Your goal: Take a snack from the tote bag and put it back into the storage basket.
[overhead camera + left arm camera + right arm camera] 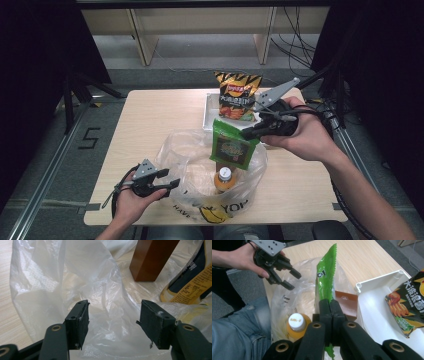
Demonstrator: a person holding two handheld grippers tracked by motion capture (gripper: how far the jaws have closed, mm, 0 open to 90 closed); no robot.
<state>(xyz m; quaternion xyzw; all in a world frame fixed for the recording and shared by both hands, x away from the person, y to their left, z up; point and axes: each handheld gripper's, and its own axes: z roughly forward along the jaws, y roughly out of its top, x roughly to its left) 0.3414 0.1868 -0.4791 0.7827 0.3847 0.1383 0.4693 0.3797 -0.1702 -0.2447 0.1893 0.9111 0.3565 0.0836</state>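
A light wooden table holds a crumpled clear plastic bag, which serves here as the landmark. The bag lies open near the person's edge of the table, with black and yellow printing on its near side.

Inside the bag stands an orange juice bottle with a white cap. A brown rectangular box sits at the bag's far edge, just beside a white plastic tray. The tray lies beyond the bag, and a black and orange crisp packet rests in it, leaning up.

The right gripper, held in the person's right hand, hangs above the bag's far right side. Its black jaws are pressed together on the edge of a flat green snack packet. The packet hangs upright over the bag's opening, just above the bottle.

The left gripper, held in the person's left hand, is at the bag's near left edge. Its jaws are spread wide apart with nothing between them. In the left gripper view, the jaws point into the bag's wrinkled film, with the brown box and the bottle's label beyond.

A denim-clad leg shows beside the table in the right gripper view.
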